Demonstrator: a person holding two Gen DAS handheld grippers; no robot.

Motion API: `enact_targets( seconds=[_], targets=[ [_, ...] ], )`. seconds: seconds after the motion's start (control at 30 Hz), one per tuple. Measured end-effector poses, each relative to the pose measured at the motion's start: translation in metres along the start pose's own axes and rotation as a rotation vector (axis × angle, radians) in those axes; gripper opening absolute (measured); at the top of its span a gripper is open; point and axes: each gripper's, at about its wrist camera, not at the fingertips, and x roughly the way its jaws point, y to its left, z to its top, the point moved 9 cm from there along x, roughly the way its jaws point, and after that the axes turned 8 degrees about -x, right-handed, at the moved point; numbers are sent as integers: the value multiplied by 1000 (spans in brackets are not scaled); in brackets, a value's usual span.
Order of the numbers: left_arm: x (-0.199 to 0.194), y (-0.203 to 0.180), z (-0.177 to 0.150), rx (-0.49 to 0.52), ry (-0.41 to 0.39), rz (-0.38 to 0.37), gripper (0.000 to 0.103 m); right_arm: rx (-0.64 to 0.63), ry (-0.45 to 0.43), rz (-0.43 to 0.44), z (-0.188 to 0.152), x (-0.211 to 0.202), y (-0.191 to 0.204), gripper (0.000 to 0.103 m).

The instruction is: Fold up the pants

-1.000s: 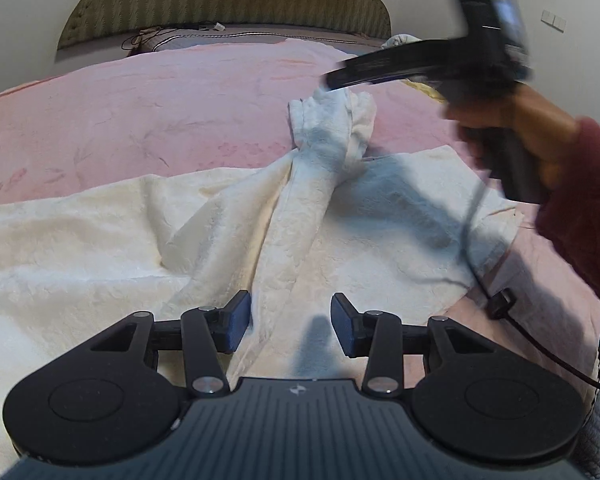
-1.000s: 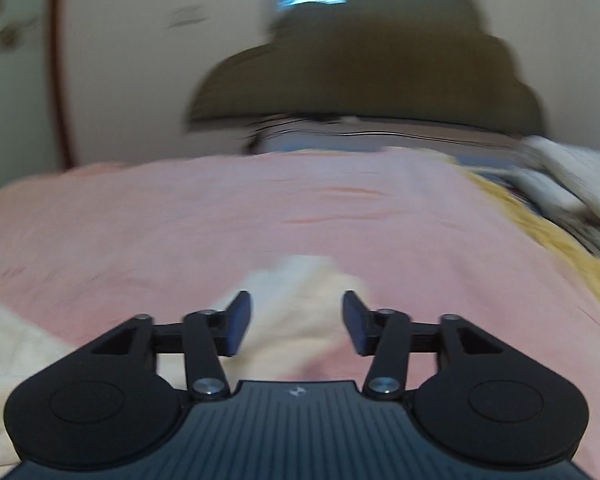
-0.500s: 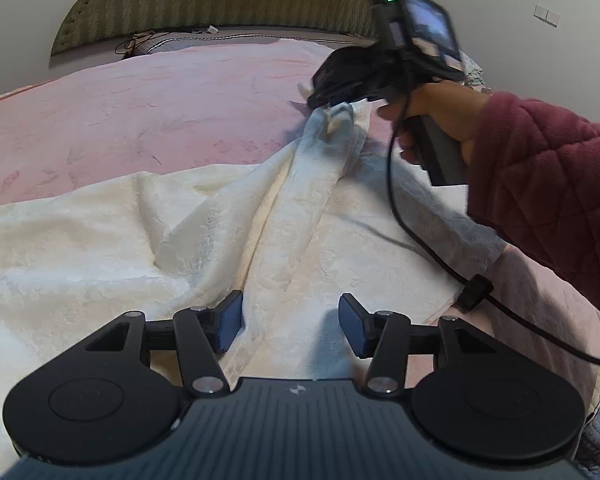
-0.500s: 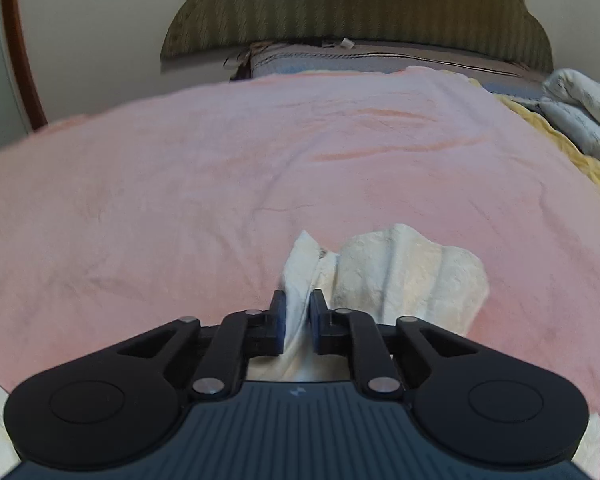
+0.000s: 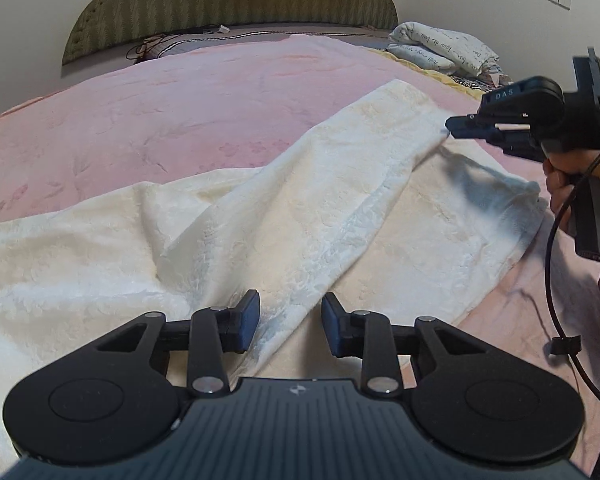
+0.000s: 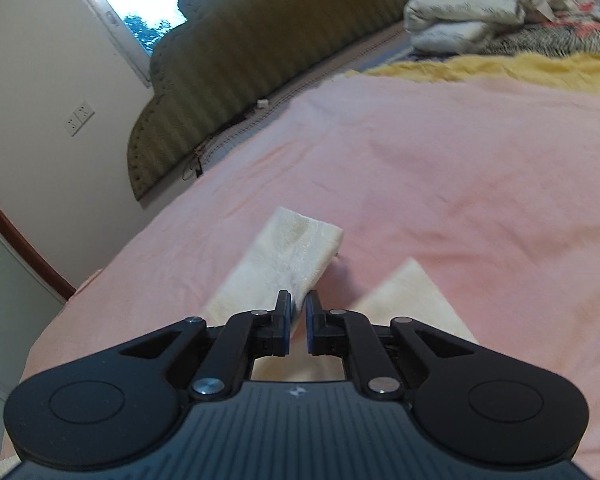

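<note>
Right gripper (image 5: 454,125) has swung from upper centre to upper right, stretching the pants (image 5: 300,216) leg taut, clamped on its hem, left gripper (image 5: 290,320) apart over cream pants spread across the pink bed (image 5: 160,120).

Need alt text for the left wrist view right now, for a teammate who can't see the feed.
The right gripper, held in a hand at the right edge, pinches the hem of one cream pant leg and lifts it above the other leg, which lies flat on a pink bedspread. The left gripper sits open in the foreground over the fabric.
</note>
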Motion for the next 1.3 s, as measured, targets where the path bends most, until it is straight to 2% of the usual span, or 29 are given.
enact_targets(
  seconds=[0.13, 0.2, 0.33, 0.37, 0.4, 0.47, 0.63, 0.7, 0.77, 0.8, 0.93, 1.03, 1.07, 1.1, 1.13, 1.17, 1.2, 1.3],
  targets=[
    [2, -2, 2, 2, 3, 12, 38, 162, 13, 79, -11, 12, -19, 11],
    [3, -4, 1, 6, 1, 19, 38, 216, 30, 109, -12, 23, -22, 22],
    [3, -7, 1, 3, 2, 29, 39, 276, 19, 107, -10, 23, -20, 32],
    [4, -7, 1, 2, 2, 28, 40, 284, 19, 101, -10, 18, -18, 41],
    [3, -6, 1, -3, 2, 28, 40, 287, 21, 115, -11, 11, -14, 61],
    [3, -7, 1, -12, 1, 25, 39, 294, 35, 173, -17, -2, -2, 81],
    [2, 3, 4, -107, 3, -10, 39, 256, 223, 312, -43, 6, 34, 81],
    [1, 10, 7, -147, 5, -16, 39, 252, 268, 352, -47, 18, 45, 81],
    [1, 15, 9, -190, 8, -34, 37, 244, 240, 355, -39, 25, 48, 81],
    [0, 16, 8, -200, 10, -41, 37, 254, 198, 354, -32, 28, 45, 80],
    [0, 10, 6, -140, 4, -18, 36, 269, 21, 210, -1, 34, 14, 80],
    [0, 3, 5, -77, -6, 8, 36, 302, -36, 199, 14, 43, -3, 79],
    [0, 0, 5, -63, -6, 7, 37, 310, -43, 182, 15, 46, -9, 69],
    [1, -2, 4, -51, -5, 7, 37, 309, -40, 154, 16, 50, -14, 49],
    [2, -3, 4, -41, -6, 10, 37, 308, -31, 137, 16, 53, -18, 37],
    [3, -4, 4, -30, -6, 14, 37, 318, -22, 137, 14, 55, -22, 14],
    [4, -6, 3, -16, -8, 16, 38, 336, -22, 148, 11, 56, -23, 7],
    [5, -7, 4, 11, -23, 23, 41, 340, -74, 179, 12, 35, -20, 6]
  ],
)
